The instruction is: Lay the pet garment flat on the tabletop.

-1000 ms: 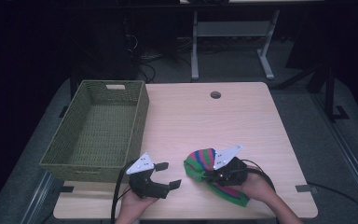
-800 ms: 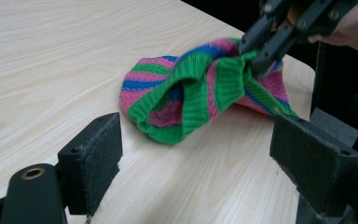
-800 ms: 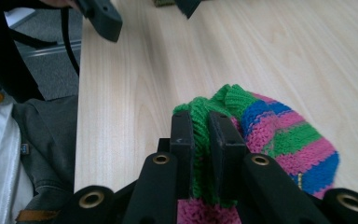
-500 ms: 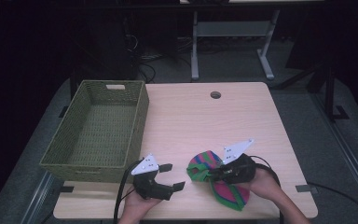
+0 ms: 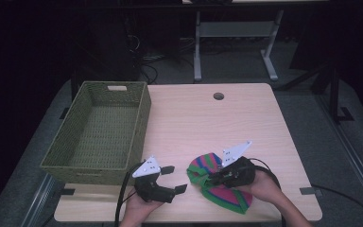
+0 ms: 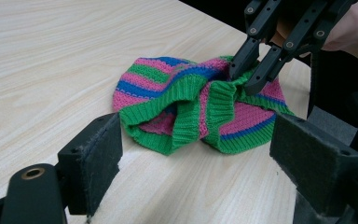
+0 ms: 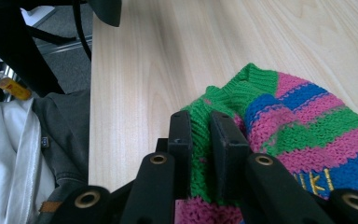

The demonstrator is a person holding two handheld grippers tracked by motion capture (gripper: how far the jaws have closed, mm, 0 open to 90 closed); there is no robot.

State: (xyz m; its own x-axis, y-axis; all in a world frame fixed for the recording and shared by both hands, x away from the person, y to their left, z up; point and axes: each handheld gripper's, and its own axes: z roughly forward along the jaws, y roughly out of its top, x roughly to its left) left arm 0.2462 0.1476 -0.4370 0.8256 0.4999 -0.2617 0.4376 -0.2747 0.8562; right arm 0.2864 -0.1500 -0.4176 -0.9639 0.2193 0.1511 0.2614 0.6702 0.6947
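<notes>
A knitted hat (image 5: 224,196) in green, pink and blue stripes lies crumpled near the table's front edge, right of centre. My right gripper (image 5: 212,178) is shut on its green ribbed rim (image 7: 235,88), with the fabric pinched between both jaws (image 7: 201,119). In the left gripper view the hat (image 6: 191,102) lies just ahead, and the right gripper (image 6: 244,79) bites its top fold. My left gripper (image 5: 176,178) stands open a short way left of the hat, nothing between its pads (image 6: 93,154).
An olive woven basket (image 5: 144,116) with nothing in it stands on the left of the wooden table (image 5: 208,118). A round cable hole (image 5: 218,96) sits near the far edge. The person's lap and clothing (image 7: 23,154) lie just past the front edge.
The left gripper has slid slightly right toward the hat. The right gripper has kept its hold and tugged the rim, so the hat has bunched up and shifted a little.
</notes>
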